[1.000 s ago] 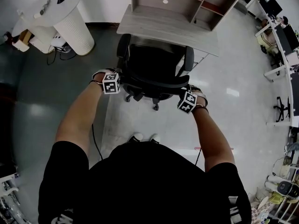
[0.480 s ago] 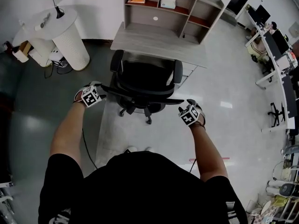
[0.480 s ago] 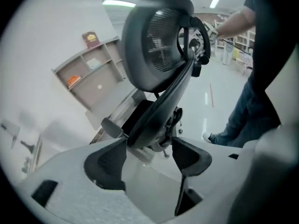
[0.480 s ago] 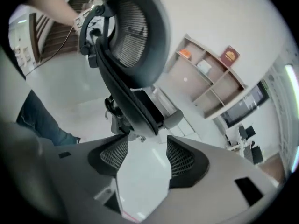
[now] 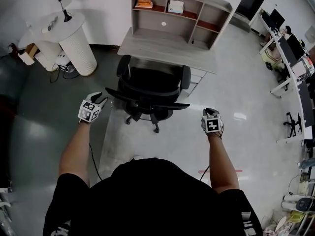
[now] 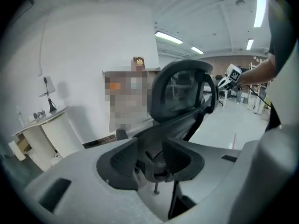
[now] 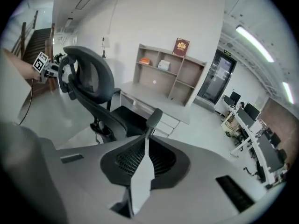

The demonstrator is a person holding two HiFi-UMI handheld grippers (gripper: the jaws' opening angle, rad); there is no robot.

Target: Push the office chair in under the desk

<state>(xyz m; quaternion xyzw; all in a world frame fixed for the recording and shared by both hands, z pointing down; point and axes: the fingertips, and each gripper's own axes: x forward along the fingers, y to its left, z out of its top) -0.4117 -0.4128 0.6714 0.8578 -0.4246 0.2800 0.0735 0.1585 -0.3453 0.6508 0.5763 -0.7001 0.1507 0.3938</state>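
Observation:
The black office chair [image 5: 150,90] stands with the front of its seat under the grey desk [image 5: 167,45], its backrest toward me. My left gripper [image 5: 101,98] hangs to the left of the backrest, clear of it. Its jaws have just been closing and stand part open, nothing between them. In the left gripper view the gripper [image 6: 156,164] looks at the chair's back [image 6: 182,92]. My right gripper [image 5: 210,111] is out to the right of the chair, apart from it. Its jaws [image 7: 144,143] have just been closing and now meet, empty, facing the chair [image 7: 93,83] and desk [image 7: 149,94].
A shelf unit [image 5: 177,9] with books stands on the desk. A round white stand [image 5: 74,33] with a lamp is at the left. A clear floor mat [image 5: 115,132] lies under the chair. Desks with monitors [image 5: 290,48] line the right side.
Both grippers have come off the ends of the chair's backrest and moved outward, the right one farther. The chair stays at the desk.

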